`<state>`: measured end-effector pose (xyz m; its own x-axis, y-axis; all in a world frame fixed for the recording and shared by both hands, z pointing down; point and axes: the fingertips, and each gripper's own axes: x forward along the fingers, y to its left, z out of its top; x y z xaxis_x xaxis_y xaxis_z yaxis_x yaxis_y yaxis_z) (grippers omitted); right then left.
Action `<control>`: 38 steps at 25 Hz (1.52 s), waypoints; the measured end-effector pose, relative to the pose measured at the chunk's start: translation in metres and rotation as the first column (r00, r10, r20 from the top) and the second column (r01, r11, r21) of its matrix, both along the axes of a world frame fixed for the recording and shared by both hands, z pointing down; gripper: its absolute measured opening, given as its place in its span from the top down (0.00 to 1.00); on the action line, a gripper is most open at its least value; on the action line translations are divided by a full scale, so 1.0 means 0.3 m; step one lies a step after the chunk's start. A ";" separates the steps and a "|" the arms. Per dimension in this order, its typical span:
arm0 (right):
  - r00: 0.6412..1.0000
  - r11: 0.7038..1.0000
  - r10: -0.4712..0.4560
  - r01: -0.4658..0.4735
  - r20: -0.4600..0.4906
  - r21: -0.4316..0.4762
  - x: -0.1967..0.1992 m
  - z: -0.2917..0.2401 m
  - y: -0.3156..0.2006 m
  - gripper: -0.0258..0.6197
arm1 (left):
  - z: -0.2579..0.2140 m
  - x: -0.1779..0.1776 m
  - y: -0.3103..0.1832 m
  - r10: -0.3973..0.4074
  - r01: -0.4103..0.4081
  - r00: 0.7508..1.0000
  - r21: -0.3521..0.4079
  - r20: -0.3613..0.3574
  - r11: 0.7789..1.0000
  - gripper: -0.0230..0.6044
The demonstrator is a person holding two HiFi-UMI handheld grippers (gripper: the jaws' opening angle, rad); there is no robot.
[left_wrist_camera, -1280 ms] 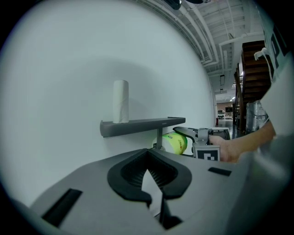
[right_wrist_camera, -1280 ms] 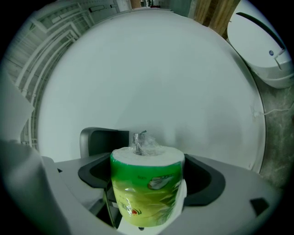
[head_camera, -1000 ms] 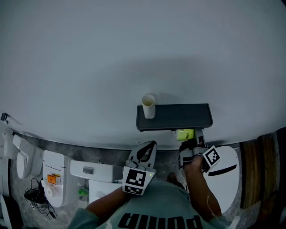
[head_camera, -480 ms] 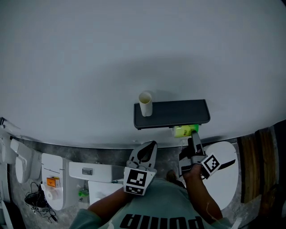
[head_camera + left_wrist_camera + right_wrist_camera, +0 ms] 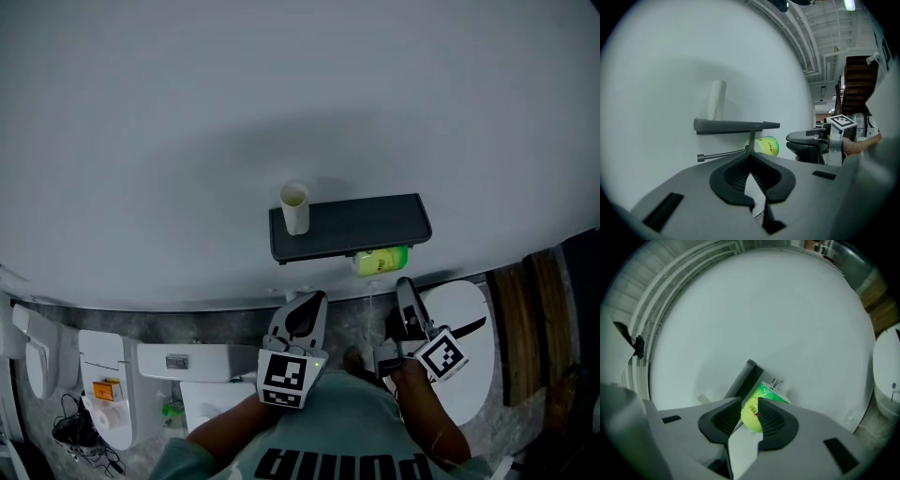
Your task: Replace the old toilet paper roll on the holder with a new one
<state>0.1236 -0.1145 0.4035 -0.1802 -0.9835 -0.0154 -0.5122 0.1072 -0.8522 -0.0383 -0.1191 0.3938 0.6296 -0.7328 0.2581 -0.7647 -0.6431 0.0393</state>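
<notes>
A black wall shelf (image 5: 352, 228) carries an upright bare cardboard tube (image 5: 294, 208). Under the shelf's right part hangs a roll in green wrapping (image 5: 380, 260), beside a thin rod (image 5: 722, 155) that sticks out bare to the left. My right gripper (image 5: 403, 286) is level and a short way back from the green roll (image 5: 752, 411), apart from it. Its jaws have just been closing and still show a narrow gap with nothing between them. My left gripper (image 5: 322, 300) hangs below the shelf's middle, shut and empty.
A white cistern with a flush button (image 5: 178, 361) and more white fixtures (image 5: 103, 375) lie at lower left. A white toilet lid (image 5: 464, 347) is under the right gripper. Brown wooden boards (image 5: 530, 319) run along the right edge. The grey wall fills the upper view.
The right gripper has drawn back from the green roll, rolled about its own line, and narrowed its jaws. The roll stays under the shelf. The left gripper has hardly moved.
</notes>
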 end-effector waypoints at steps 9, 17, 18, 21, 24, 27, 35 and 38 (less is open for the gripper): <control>0.820 0.996 -0.057 0.089 -0.569 0.028 -0.147 -0.147 0.071 0.94 | -0.030 -0.075 0.024 -0.043 0.044 0.998 0.021 -0.044 0.999 0.96; 0.741 0.998 -0.056 0.058 -0.669 -0.020 -0.202 -0.146 0.122 0.94 | -0.049 -0.110 0.080 -0.020 0.025 0.996 0.056 -0.089 0.998 0.96; 0.734 0.998 -0.054 0.051 -0.677 -0.025 -0.207 -0.146 0.132 0.94 | -0.052 -0.116 0.088 -0.016 0.022 0.995 0.062 -0.096 0.998 0.96; 0.709 0.999 -0.047 0.032 -0.703 -0.034 -0.227 -0.149 0.158 0.94 | -0.054 -0.133 0.115 0.004 0.004 0.994 0.075 -0.107 0.997 0.96; 0.690 0.999 -0.045 0.015 -0.722 -0.049 -0.247 -0.140 0.189 0.94 | -0.037 -0.147 0.144 0.033 -0.025 0.994 0.080 -0.101 0.996 0.96; 0.659 0.998 -0.047 -0.003 -0.751 -0.065 -0.256 -0.136 0.236 0.94 | -0.012 -0.143 0.177 0.065 -0.059 0.994 0.060 -0.093 0.996 0.96; 0.640 0.998 -0.063 0.031 -0.765 -0.057 -0.263 -0.124 0.321 0.94 | -0.033 -0.129 0.254 0.064 -0.057 0.995 0.094 -0.075 0.994 0.96; 0.637 0.997 -0.075 0.063 -0.767 -0.045 -0.244 -0.130 0.366 0.94 | -0.042 -0.102 0.300 0.038 -0.031 0.997 0.099 -0.073 0.995 0.96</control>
<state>0.0506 -0.0046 0.3646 -0.1890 -0.9667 0.1723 -0.9741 0.1624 -0.1572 -0.0690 -0.0290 0.3812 0.6696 -0.7299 0.1377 -0.7395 -0.6724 0.0315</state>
